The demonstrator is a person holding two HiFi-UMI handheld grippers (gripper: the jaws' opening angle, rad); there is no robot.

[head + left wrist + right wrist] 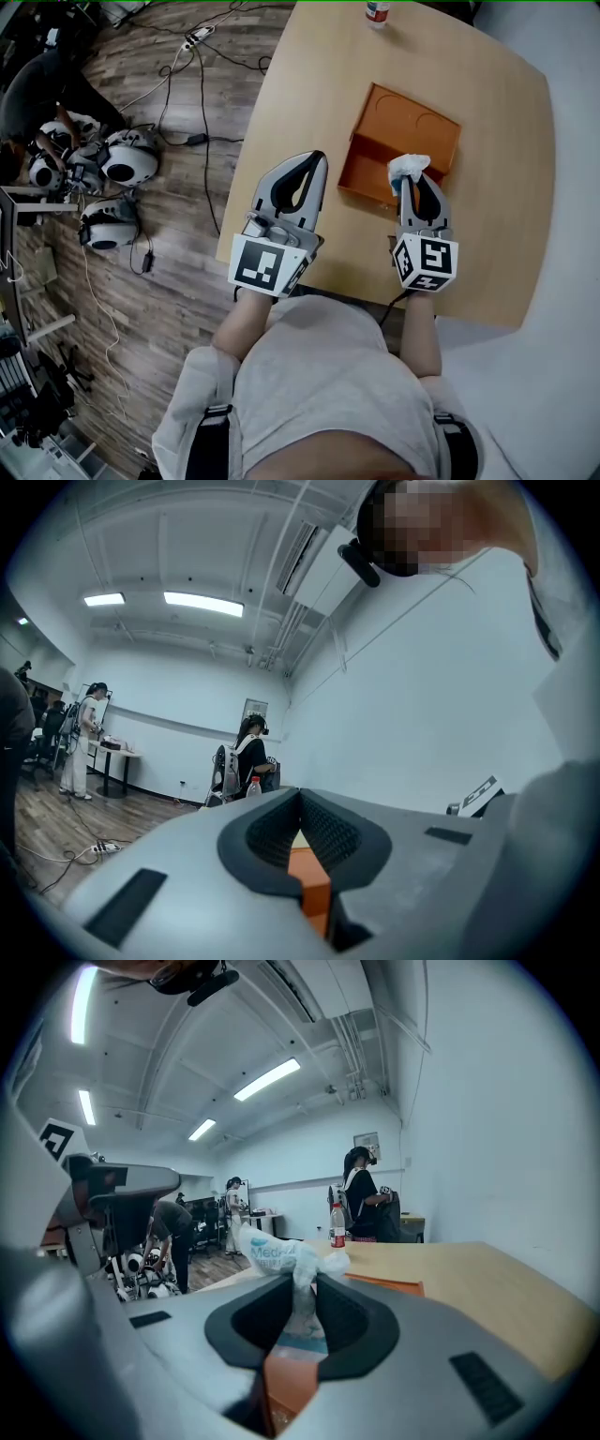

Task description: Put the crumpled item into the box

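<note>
An open orange box (405, 139) lies on the wooden table (497, 216), and a strip of it shows between the jaws in the left gripper view (309, 874). My right gripper (412, 181) hangs at the box's near right edge, shut on a crumpled white wrapper (410, 166). In the right gripper view the wrapper (279, 1258), with blue print, sticks up from the closed jaws of that gripper (302, 1288). My left gripper (315, 159) is just left of the box, shut with nothing in it (302, 806).
A small bottle (377, 11) stands at the table's far edge, beyond the box. Cables and white round machines (127, 159) lie on the wood floor to the left. Several people stand in the room, one near the table's far end (361, 1194).
</note>
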